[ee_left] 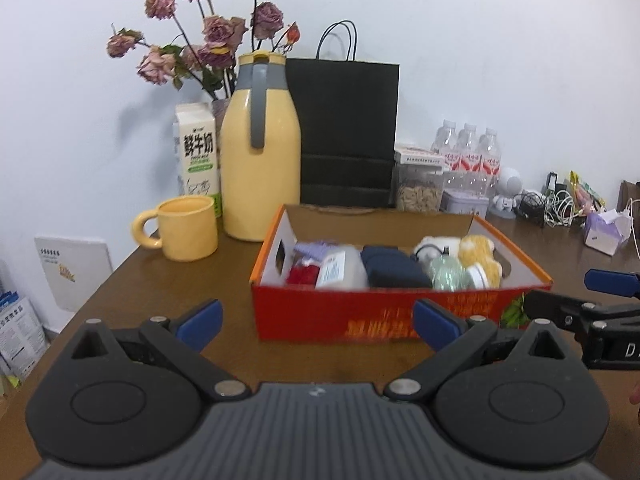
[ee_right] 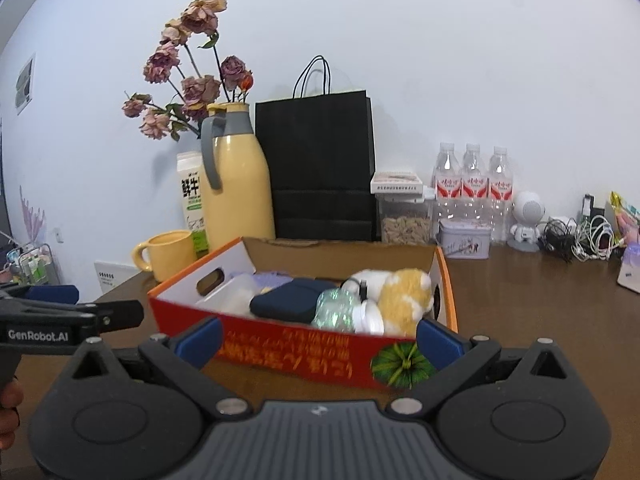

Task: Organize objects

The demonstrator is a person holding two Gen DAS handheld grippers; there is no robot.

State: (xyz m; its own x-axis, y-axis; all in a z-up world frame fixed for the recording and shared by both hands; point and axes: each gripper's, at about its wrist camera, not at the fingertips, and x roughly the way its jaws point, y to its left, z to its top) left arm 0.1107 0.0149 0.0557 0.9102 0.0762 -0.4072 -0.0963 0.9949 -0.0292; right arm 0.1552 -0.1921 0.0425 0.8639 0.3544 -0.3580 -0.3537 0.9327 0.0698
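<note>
A red and orange cardboard box (ee_left: 360, 312) (ee_right: 280, 344) stands on the brown table. Inside lie a navy pouch (ee_left: 394, 268) (ee_right: 286, 302), a yellow-and-white plush toy (ee_left: 478, 258) (ee_right: 404, 292), a clear greenish bottle (ee_left: 450, 276) (ee_right: 338, 310), a clear plastic container (ee_left: 340, 268) and something red (ee_left: 302, 274). My left gripper (ee_left: 318, 322) is open just in front of the box, nothing between its fingers. My right gripper (ee_right: 318, 338) is open too, its fingers framing the box's near wall. Each gripper shows at the edge of the other's view.
Behind the box stand a yellow thermos jug (ee_left: 260, 152), yellow mug (ee_left: 186, 228), milk carton (ee_left: 198, 152), dried roses (ee_left: 200, 40), black paper bag (ee_left: 346, 132), seed jar (ee_left: 418, 184), three water bottles (ee_left: 468, 156), a tin (ee_right: 464, 238), a white robot figure (ee_right: 526, 216), tangled cables (ee_right: 580, 236).
</note>
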